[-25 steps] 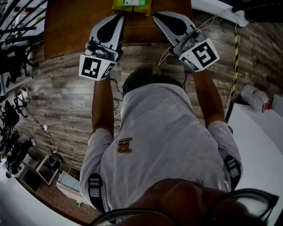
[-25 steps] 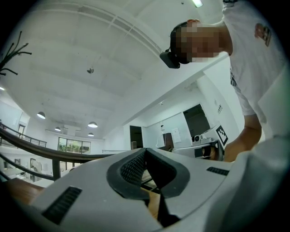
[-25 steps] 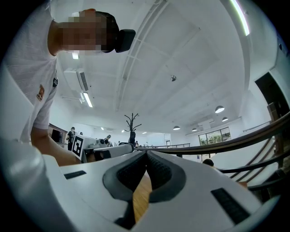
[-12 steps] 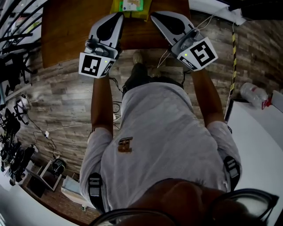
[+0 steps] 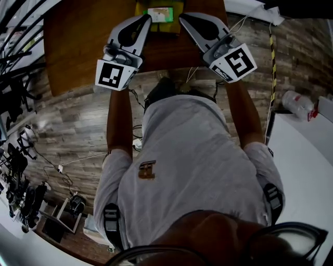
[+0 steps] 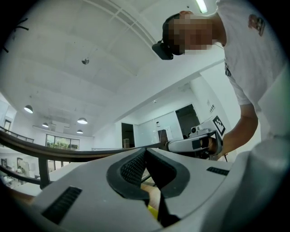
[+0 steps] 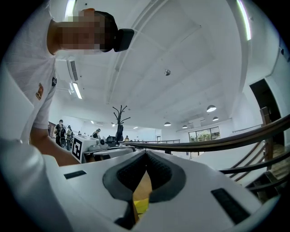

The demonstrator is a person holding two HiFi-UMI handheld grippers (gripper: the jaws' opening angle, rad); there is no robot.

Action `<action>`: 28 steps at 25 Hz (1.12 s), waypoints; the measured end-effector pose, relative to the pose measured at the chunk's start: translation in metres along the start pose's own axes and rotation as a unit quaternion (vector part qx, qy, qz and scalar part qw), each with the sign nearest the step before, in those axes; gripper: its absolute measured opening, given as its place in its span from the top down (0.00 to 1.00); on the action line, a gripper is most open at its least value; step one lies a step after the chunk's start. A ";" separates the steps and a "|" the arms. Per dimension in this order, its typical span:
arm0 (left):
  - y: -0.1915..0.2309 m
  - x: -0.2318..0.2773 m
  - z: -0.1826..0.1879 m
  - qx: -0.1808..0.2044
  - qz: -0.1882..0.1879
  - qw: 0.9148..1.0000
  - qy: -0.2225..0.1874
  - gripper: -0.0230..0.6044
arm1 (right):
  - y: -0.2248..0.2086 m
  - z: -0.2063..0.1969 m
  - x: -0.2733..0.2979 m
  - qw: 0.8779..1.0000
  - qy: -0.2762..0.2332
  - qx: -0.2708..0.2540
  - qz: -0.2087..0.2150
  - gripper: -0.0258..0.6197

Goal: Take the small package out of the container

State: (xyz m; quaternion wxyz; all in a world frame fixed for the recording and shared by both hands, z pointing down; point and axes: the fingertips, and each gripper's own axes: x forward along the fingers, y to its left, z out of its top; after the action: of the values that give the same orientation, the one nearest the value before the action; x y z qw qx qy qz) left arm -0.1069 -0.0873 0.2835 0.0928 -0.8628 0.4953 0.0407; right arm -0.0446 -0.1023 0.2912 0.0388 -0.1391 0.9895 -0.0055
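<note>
Brown wood tops the head view: the tabletop (image 5: 78,41) carries a yellow container (image 5: 139,9) with the small package (image 5: 160,13) lying in it. The left tongs (image 5: 146,20) and right tongs (image 5: 183,18) point in just beside it, one on each side. The left gripper view shows its jaws pressed together on nothing, with a sliver of the container's yellow beneath. The right gripper view shows the same. Neither shows the package, so tongs arriving closed would likely shove the container rather than grasp.

Smooth matt brown wooden table (image 5: 78,47). Grey-brown wood-plank floor (image 5: 67,114) with visible grain. The left gripper (image 5: 147,18) and right gripper (image 5: 182,18): matt pale plastic shells, black textured pads (image 6: 133,168). Person's shirt (image 5: 192,156): soft grey cloth.
</note>
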 end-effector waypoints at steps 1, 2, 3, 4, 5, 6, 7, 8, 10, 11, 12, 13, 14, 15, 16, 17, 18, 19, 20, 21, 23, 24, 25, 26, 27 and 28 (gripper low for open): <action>0.007 0.002 -0.006 0.000 -0.007 1.000 0.003 0.93 | -0.004 -0.003 0.007 1.000 0.001 0.001 -0.004 0.91; 0.013 0.003 -0.011 0.001 -0.014 1.000 0.006 0.93 | -0.007 -0.005 0.015 1.000 0.003 0.001 -0.009 0.91; 0.020 0.005 -0.017 0.002 -0.022 1.000 0.010 0.93 | -0.010 -0.008 0.023 1.000 0.005 0.002 -0.014 0.91; 0.026 0.005 -0.022 0.003 -0.030 0.999 0.014 0.93 | -0.012 -0.010 0.031 1.000 0.007 0.002 -0.020 0.91; 0.033 0.006 -0.027 0.005 -0.038 0.999 0.019 0.93 | -0.014 -0.012 0.039 1.000 0.009 0.002 -0.026 0.91; 0.038 0.006 -0.031 0.006 -0.046 0.999 0.023 0.93 | -0.015 -0.013 0.046 0.999 0.010 0.002 -0.031 0.91; 0.043 0.007 -0.036 0.007 -0.054 0.998 0.028 0.93 | -0.017 -0.014 0.052 0.999 0.012 0.002 -0.037 0.91; 0.048 0.008 -0.041 0.008 -0.062 0.997 0.034 0.93 | -0.019 -0.016 0.057 0.999 0.013 0.002 -0.041 0.91; 0.055 0.011 -0.051 0.008 -0.078 0.996 0.045 0.93 | -0.023 -0.020 0.067 0.999 0.017 0.002 -0.051 0.91; 0.058 0.013 -0.056 0.010 -0.086 0.995 0.050 0.93 | -0.026 -0.023 0.071 0.998 0.020 0.003 -0.055 0.91; 0.061 0.014 -0.061 0.012 -0.095 0.994 0.057 0.93 | -0.028 -0.026 0.075 0.998 0.022 0.003 -0.060 0.91; 0.063 0.016 -0.067 0.015 -0.103 0.993 0.064 0.93 | -0.030 -0.028 0.078 0.998 0.023 0.003 -0.065 0.91; 0.064 0.018 -0.073 0.018 -0.110 0.991 0.072 0.93 | -0.032 -0.031 0.080 0.997 0.025 0.004 -0.070 0.91; 0.065 0.021 -0.079 0.021 -0.117 0.990 0.081 0.93 | -0.035 -0.033 0.081 0.997 0.027 0.005 -0.074 0.91; 0.065 0.024 -0.085 0.025 -0.123 0.988 0.090 0.93 | -0.038 -0.036 0.081 0.997 0.029 0.006 -0.078 0.91; 0.066 0.027 -0.092 0.027 -0.129 0.986 0.100 0.93 | -0.041 -0.038 0.082 0.996 0.031 0.007 -0.081 0.91; 0.067 0.030 -0.099 0.029 -0.135 0.984 0.111 0.93 | -0.044 -0.040 0.082 0.996 0.034 0.008 -0.084 0.91; 0.068 0.033 -0.107 0.031 -0.140 0.982 0.123 0.93 | -0.047 -0.043 0.083 0.996 0.036 0.009 -0.087 0.91; 0.069 0.035 -0.114 0.034 -0.147 0.979 0.135 0.93 | -0.049 -0.044 0.083 0.995 0.037 0.010 -0.090 0.91; 0.069 0.036 -0.121 0.038 -0.153 0.976 0.147 0.93 | -0.051 -0.045 0.084 0.995 0.038 0.011 -0.092 0.91; 0.069 0.038 -0.134 0.042 -0.165 0.971 0.166 0.93 | -0.054 -0.047 0.085 0.995 0.040 0.013 -0.095 0.91; 0.070 0.039 -0.140 0.044 -0.170 0.969 0.174 0.93 | -0.056 -0.048 0.085 0.994 0.041 0.014 -0.096 0.91; 0.070 0.041 -0.146 0.045 -0.174 0.967 0.182 0.93 | -0.059 -0.049 0.086 0.994 0.042 0.015 -0.096 0.91; 0.071 0.043 -0.151 0.046 -0.179 0.964 0.189 0.93 | -0.062 -0.050 0.086 0.994 0.042 0.016 -0.096 0.91; 0.070 0.044 -0.157 0.046 -0.183 0.962 0.197 0.93 | -0.065 -0.051 0.086 0.994 0.042 0.017 -0.095 0.91; 0.070 0.046 -0.162 0.046 -0.187 0.960 0.205 0.93 | -0.068 -0.052 0.086 0.994 0.043 0.018 -0.094 0.91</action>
State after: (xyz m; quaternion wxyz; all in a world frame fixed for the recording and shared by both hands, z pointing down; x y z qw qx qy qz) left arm -0.1475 -0.1928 0.4259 0.0347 -0.9246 0.3349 -0.1782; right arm -0.1127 -0.1914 0.3378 -0.0015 -0.2308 0.9724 -0.0330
